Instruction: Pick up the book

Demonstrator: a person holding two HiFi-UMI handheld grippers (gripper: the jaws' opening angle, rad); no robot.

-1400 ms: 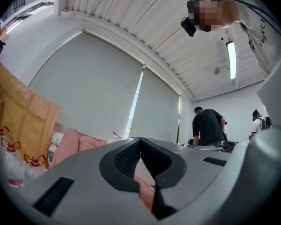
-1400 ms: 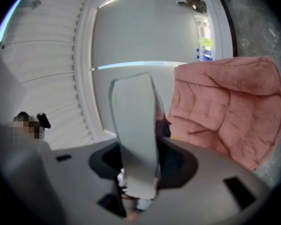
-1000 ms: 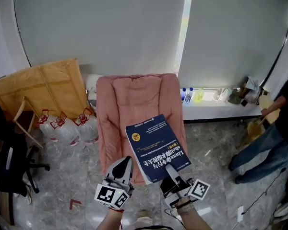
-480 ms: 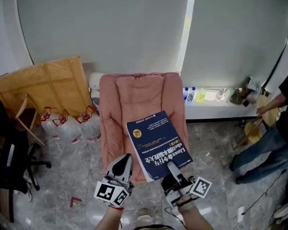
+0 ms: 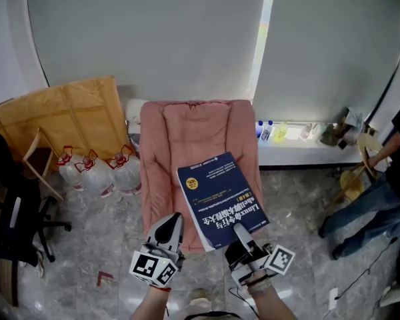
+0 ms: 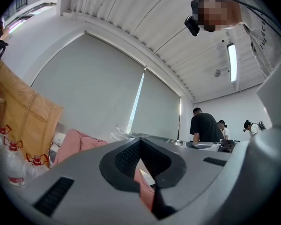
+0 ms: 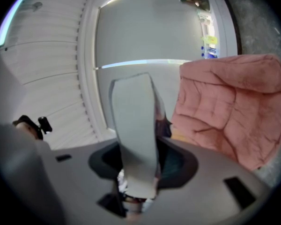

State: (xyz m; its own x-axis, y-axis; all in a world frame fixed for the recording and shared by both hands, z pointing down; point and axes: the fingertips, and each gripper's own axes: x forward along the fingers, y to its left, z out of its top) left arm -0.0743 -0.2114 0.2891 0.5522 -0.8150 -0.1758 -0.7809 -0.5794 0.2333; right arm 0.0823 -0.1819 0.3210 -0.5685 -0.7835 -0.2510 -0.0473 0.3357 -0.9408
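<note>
Dark blue paperback book (image 5: 219,199) raised above a pink padded fabric lounger (image 5: 187,132), its near edge pinched between the jaws of the right gripper (image 5: 240,234) — left gripper (image 5: 169,229) just beside it, jaws together, holding nothing.

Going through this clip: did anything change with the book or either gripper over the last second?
Nothing visibly changed. The right gripper stays shut on the blue book, with the pink chair behind it. The left gripper stays empty beside it, jaws together.
</note>
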